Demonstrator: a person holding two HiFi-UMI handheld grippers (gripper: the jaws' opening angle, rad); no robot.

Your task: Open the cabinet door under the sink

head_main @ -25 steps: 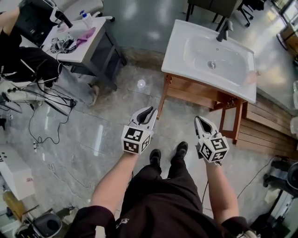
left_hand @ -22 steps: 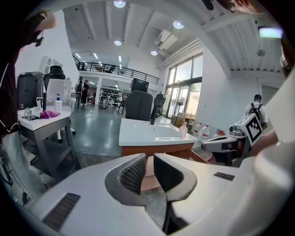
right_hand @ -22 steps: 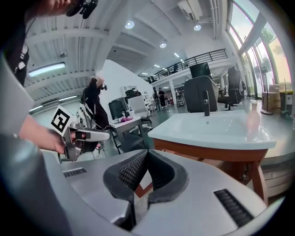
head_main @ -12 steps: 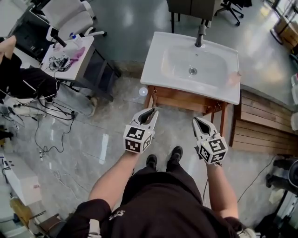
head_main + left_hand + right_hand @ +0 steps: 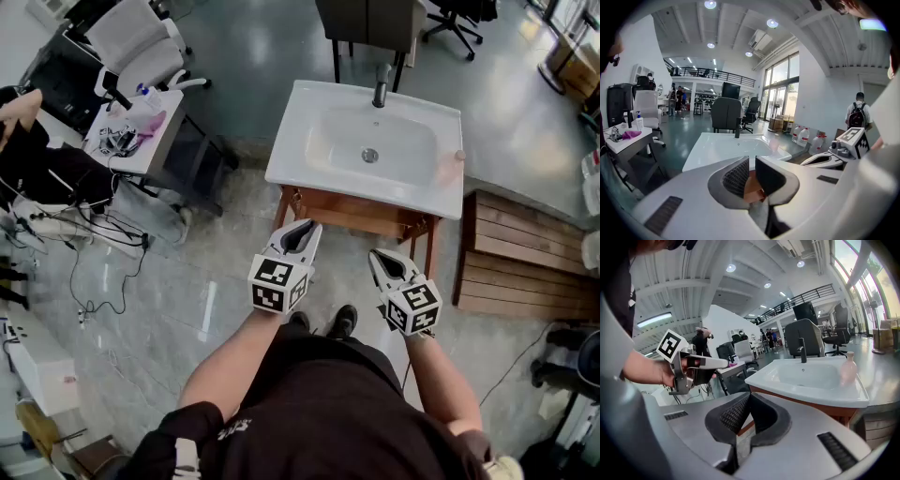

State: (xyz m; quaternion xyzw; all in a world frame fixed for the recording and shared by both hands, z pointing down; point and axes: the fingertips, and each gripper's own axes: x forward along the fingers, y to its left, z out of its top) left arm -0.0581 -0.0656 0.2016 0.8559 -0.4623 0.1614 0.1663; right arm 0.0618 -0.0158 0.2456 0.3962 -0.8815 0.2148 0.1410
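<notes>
The sink (image 5: 286, 161), a white basin with a dark tap (image 5: 380, 86) at its far edge, sits on a wooden cabinet (image 5: 349, 214) whose front faces the person. The cabinet door belongs to that wooden front directly under the sink, but no view lets it be told apart from the frame around it. On the person's side of the sink, the left hand-held gripper (image 5: 302, 228) hangs just before the cabinet's left corner. Its jaws are parted by only a narrow slit, with nothing caught between them and just the wood beyond showing through the gap. The right hand-held gripper (image 5: 377, 255) hangs before the right half of the cabinet front, a little farther from the sink than the left one. Its jaws are pressed together at the tips and hold nothing. Neither hand-held gripper touches the cabinet. A pink bottle (image 5: 847, 367) stands on the sink's right front corner. To the right of the sink lies a slatted wooden platform (image 5: 525, 267), and to the left of the sink stands a small cluttered surface (image 5: 161, 127) on the grey floor. A dark chair (image 5: 370, 21) stands behind the sink. On the near side of the sink, the person's shoe (image 5: 342, 321) shows between the two arms.
</notes>
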